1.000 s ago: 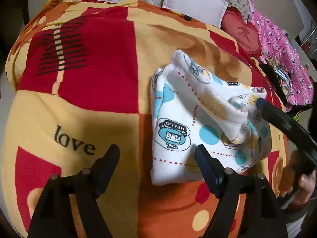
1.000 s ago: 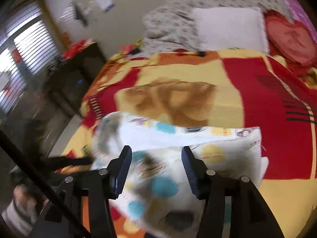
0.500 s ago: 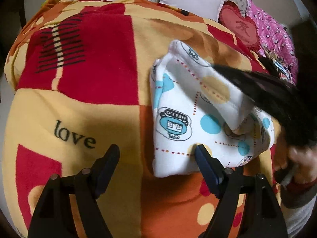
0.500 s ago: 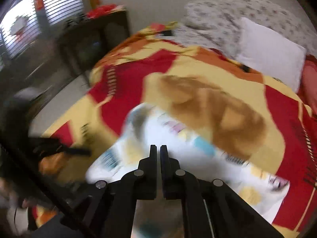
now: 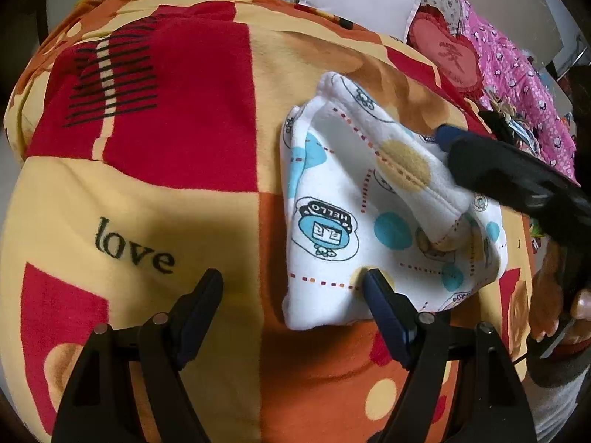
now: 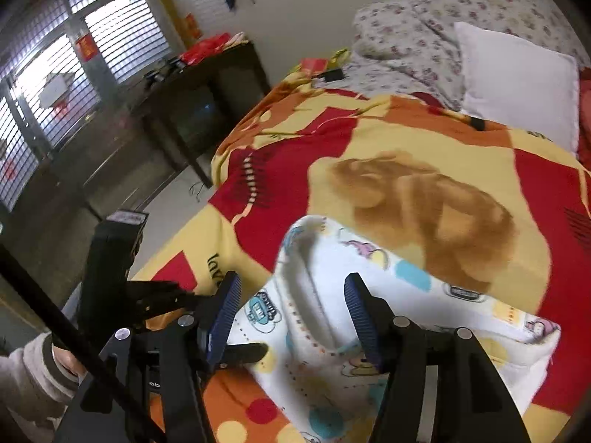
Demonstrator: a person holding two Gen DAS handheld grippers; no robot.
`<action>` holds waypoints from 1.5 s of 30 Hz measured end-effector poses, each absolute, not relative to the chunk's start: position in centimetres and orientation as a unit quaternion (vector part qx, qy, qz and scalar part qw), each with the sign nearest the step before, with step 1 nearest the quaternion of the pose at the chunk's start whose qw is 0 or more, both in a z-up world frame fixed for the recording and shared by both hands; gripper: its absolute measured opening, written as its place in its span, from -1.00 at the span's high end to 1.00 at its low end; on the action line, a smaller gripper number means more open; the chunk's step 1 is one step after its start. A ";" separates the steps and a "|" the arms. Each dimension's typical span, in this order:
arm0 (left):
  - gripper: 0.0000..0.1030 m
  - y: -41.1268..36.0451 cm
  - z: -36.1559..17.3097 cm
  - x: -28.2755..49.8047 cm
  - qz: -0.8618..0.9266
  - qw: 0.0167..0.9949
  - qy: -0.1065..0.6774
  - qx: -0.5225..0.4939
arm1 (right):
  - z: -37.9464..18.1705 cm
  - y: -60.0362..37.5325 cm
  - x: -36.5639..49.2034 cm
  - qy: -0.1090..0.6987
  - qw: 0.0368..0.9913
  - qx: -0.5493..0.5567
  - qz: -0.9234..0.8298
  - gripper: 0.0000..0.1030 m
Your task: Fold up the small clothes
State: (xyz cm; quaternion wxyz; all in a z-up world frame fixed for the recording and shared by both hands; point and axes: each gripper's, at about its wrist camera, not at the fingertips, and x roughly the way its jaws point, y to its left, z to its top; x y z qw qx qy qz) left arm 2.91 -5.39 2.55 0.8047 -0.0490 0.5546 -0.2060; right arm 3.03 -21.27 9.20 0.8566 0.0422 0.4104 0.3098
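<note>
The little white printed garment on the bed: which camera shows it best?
The left wrist view. There the white garment lies nearly whole and sharp on the blanket, its folded flap clear. The right wrist view shows it closer, slightly blurred, partly behind the fingers.

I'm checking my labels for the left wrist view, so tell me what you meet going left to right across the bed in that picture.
The word "love" on the blanket → white printed garment → right gripper reaching in over the garment's right part → pink patterned fabric at the far right edge.
</note>
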 end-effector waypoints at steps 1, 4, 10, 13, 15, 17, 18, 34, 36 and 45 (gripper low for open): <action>-0.51 -5.5 2.6 2.9 -0.207 0.805 0.555 -0.046 | 8.8 -21.1 3.1 0.417 0.853 0.035 0.311 0.19; -0.51 -5.5 2.7 2.8 -0.208 0.804 0.555 -0.045 | 7.5 -20.3 4.0 0.433 0.851 0.011 0.298 0.89; -0.51 -5.8 2.7 3.1 -0.206 0.804 0.556 -0.050 | 6.3 -20.2 7.3 0.424 0.880 0.007 0.216 0.90; -0.51 -6.1 2.7 3.4 -0.205 0.803 0.557 -0.056 | 4.3 -19.5 8.9 0.437 0.878 0.015 0.196 0.90; -0.51 -6.4 2.7 3.5 -0.206 0.802 0.558 -0.056 | 3.7 -19.7 8.9 0.430 0.883 0.024 0.188 0.89; -0.51 -6.5 2.6 3.5 -0.206 0.802 0.558 -0.053 | 4.4 -20.9 8.2 0.424 0.884 0.057 0.191 0.85; -0.51 -6.6 2.6 3.5 -0.205 0.803 0.557 -0.052 | 5.0 -22.0 7.6 0.422 0.882 0.078 0.195 0.62; -0.55 -7.5 2.6 3.6 -0.190 0.808 0.555 -0.048 | 7.0 -32.8 -1.6 0.388 0.919 0.028 0.060 0.01; -0.55 -7.5 2.6 3.7 -0.190 0.808 0.556 -0.048 | 6.7 -32.0 -1.3 0.388 0.920 0.002 0.050 0.03; -0.61 -7.5 2.6 3.7 -0.191 0.809 0.554 -0.052 | 6.8 -35.2 -1.5 0.376 0.924 0.056 0.040 0.85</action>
